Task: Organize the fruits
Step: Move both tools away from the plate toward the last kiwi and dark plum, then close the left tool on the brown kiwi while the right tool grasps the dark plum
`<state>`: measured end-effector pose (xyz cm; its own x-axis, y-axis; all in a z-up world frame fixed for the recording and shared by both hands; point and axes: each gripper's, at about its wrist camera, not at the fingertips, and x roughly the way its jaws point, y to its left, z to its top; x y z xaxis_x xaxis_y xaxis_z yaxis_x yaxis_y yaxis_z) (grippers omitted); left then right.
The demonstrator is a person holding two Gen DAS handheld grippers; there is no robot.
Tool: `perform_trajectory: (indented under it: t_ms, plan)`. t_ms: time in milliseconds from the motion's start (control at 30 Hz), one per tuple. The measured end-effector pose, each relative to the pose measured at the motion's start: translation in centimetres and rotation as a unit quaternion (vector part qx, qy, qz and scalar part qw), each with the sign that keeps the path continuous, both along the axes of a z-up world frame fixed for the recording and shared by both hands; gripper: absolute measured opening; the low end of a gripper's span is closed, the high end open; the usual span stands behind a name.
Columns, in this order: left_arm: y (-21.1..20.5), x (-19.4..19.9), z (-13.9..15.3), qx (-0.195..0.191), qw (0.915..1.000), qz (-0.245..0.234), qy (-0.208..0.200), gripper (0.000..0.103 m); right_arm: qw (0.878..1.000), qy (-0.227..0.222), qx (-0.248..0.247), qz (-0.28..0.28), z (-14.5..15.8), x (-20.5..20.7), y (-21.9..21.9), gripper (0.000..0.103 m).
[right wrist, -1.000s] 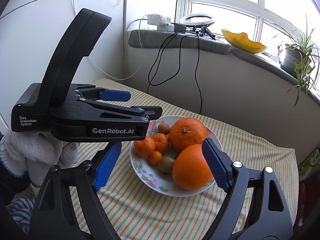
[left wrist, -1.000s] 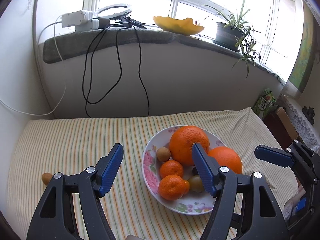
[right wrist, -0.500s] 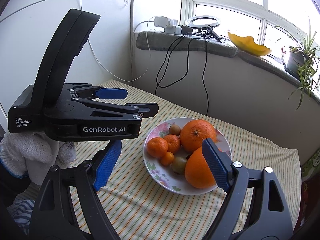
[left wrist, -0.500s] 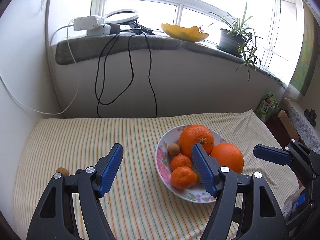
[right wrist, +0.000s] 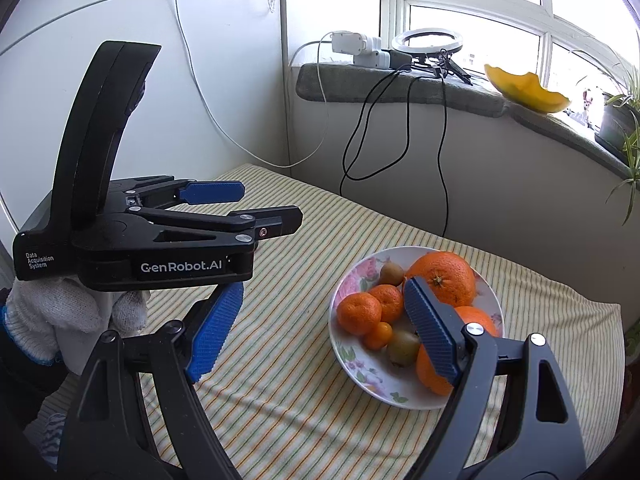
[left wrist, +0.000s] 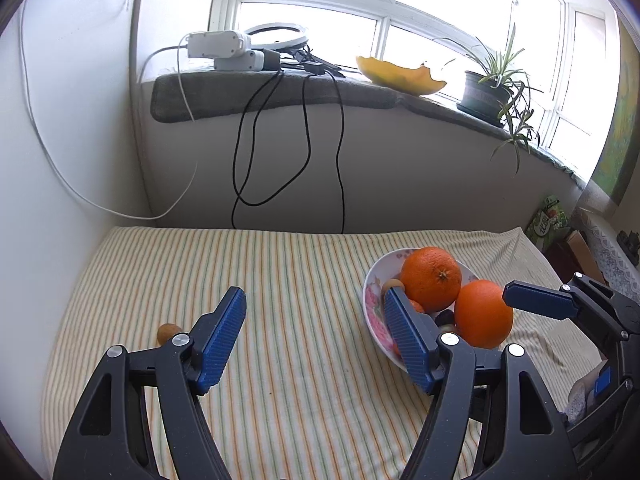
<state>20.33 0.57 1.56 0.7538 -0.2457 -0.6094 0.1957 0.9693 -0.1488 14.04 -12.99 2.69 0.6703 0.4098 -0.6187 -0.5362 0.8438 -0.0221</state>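
Note:
A flowered white bowl point(right wrist: 352, 364) on the striped cloth holds two big oranges point(right wrist: 444, 278), two tangerines point(right wrist: 359, 313), a tiny orange fruit point(right wrist: 378, 334) and two kiwis point(right wrist: 403, 347). One small brown fruit point(left wrist: 168, 332) lies alone on the cloth, just left of my left gripper's left finger. My left gripper point(left wrist: 313, 294) is open over bare cloth, empty, with the bowl point(left wrist: 374, 300) at its right finger. My right gripper point(right wrist: 322, 288) is open and empty too, its right finger in front of the bowl. The left gripper point(right wrist: 272, 204) shows side-on in the right wrist view.
A white-gloved hand point(right wrist: 72, 316) holds the left gripper. White walls close the cloth's back and left sides. Black cables point(left wrist: 304, 140) hang from a sill carrying a power strip point(left wrist: 216, 46), ring light, yellow rind point(left wrist: 400, 76) and potted plant point(left wrist: 488, 94).
The left gripper has swung left: the bowl slid toward the right of its view and the lone brown fruit came nearer its left finger. The bowl also shifted right in the right view.

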Motion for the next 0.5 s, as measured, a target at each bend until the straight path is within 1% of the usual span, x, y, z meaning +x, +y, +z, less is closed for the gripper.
perform_trajectory:
  t_ms: [100,500]
  plan:
    - [1.4,0.0,-0.4,-0.007,0.9999,0.008,0.005,0.071,1.0,0.008,0.004,0.01,-0.3,0.4,0.7,0.085]
    - [8.3,-0.1,-2.4,-0.024,0.9969,0.072,0.02,0.071,0.999,0.032,-0.006,0.032,-2.2,3.0,4.0,0.084]
